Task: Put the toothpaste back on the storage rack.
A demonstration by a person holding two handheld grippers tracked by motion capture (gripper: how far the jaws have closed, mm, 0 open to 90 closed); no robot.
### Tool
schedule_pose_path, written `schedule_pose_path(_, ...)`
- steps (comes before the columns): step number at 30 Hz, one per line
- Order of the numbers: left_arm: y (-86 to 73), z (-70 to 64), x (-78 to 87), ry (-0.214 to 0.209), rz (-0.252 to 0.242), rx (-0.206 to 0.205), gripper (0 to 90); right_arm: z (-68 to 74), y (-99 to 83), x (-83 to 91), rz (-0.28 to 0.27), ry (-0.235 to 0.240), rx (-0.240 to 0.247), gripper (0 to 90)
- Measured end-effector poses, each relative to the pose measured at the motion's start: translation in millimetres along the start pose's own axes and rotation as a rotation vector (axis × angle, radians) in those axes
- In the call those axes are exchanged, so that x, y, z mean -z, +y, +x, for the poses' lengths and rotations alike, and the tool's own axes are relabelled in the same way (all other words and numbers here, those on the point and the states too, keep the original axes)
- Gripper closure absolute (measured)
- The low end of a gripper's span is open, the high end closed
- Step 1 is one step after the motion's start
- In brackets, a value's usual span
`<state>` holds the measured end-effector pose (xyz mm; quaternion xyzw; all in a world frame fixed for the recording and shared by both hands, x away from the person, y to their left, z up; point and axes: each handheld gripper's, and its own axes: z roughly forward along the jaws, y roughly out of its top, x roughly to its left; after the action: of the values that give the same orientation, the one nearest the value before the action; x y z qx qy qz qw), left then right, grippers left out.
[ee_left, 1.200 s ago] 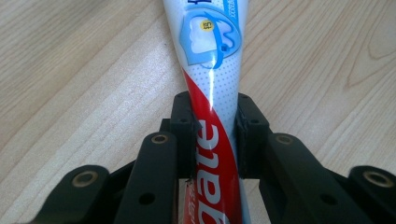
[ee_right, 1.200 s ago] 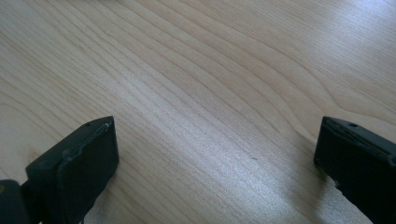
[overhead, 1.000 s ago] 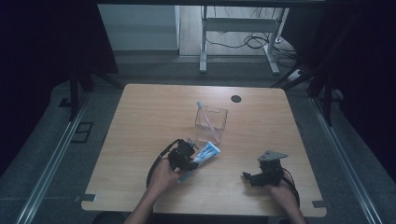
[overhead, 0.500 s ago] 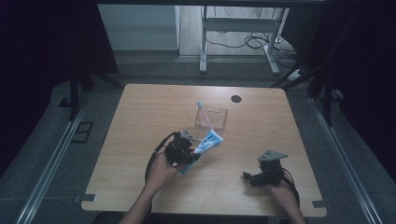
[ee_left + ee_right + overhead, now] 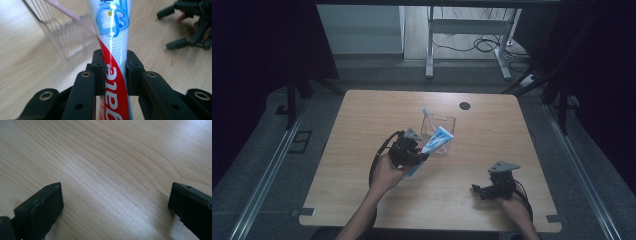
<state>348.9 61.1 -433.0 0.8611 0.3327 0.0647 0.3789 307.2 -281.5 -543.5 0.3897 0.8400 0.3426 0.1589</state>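
High view: left tongs (image 5: 419, 152) raised above mid-surface, gripped by a hand (image 5: 387, 172) on a forearm entering from the bottom edge and angled up and to the right; clamped on a toothpaste tube (image 5: 435, 141), tube tilted with its far end over the near rim of a clear ribbed cup (image 5: 439, 131). Pale-handled toothbrush (image 5: 427, 116) leaning inside the cup, head above the rim. Right tongs (image 5: 478, 190) low at the near right of the surface, held by the other hand (image 5: 514, 206) close to the front edge, grey three-cornered plate on top, tips pointing left, well apart from the cup.

Left gripper view: toothpaste tube (image 5: 113, 50) pinched between the two black jaws at its red-and-white printed part, blue-and-white end running up toward the clear ribbed cup (image 5: 62, 35); right tongs (image 5: 186, 27) farther off at upper right, spread.

Right gripper view: jaws set wide, nothing between them, bare wood grain of the surface (image 5: 107, 170) beneath.

Surface (image 5: 362, 130): light wooden top, rectangular, small dark round disc (image 5: 465, 106) near the far edge. Room: grey floor, dark curtains at both sides, metal desk frame (image 5: 467, 37) with loose cables beyond the far edge, floor rails along left and right.
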Motion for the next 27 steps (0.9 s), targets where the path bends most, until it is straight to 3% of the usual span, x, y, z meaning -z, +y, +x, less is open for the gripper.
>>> schedule_pose_path(17,35.6,10.2,0.7,0.041,-0.082,-0.030,73.3,-0.1,0.0,0.1,0.002,0.001,0.001,0.0)
schedule_pose_path(27,54.7,18.3,-4.1,0.051,-0.123,-0.022,73.2,-0.1,0.0,0.0,0.000,0.001,0.000,0.0)
